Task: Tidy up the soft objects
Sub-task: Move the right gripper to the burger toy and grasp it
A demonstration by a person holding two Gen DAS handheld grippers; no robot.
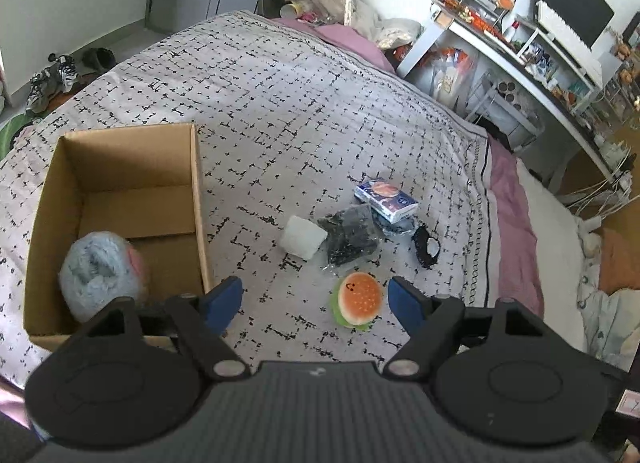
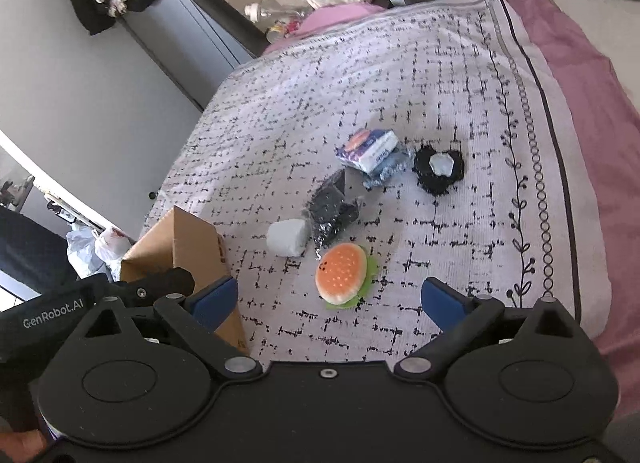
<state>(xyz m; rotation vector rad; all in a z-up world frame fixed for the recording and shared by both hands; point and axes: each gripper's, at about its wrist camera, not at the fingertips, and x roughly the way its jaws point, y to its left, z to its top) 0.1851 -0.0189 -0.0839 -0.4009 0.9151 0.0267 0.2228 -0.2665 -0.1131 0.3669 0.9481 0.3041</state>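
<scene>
A cardboard box [image 1: 120, 167] stands open on the bed at the left, with a fluffy light-blue plush [image 1: 100, 275] inside it. A soft burger toy [image 1: 358, 299] lies on the bedspread between my left gripper's [image 1: 314, 301] open, empty fingers. Beyond it lie a white soft block [image 1: 302, 239], a dark packet [image 1: 350, 235], a tissue pack [image 1: 386, 199] and a black scrunchie-like thing [image 1: 426, 245]. My right gripper [image 2: 328, 299] is open and empty just short of the burger [image 2: 340, 273]; the box corner [image 2: 188, 247] is at its left.
The bed has a white black-patterned spread [image 1: 280, 103] with a pink sheet [image 1: 512, 215] at its right edge. A cluttered white desk [image 1: 520, 51] with a monitor stands beyond. Shoes [image 1: 52, 79] lie on the floor at far left.
</scene>
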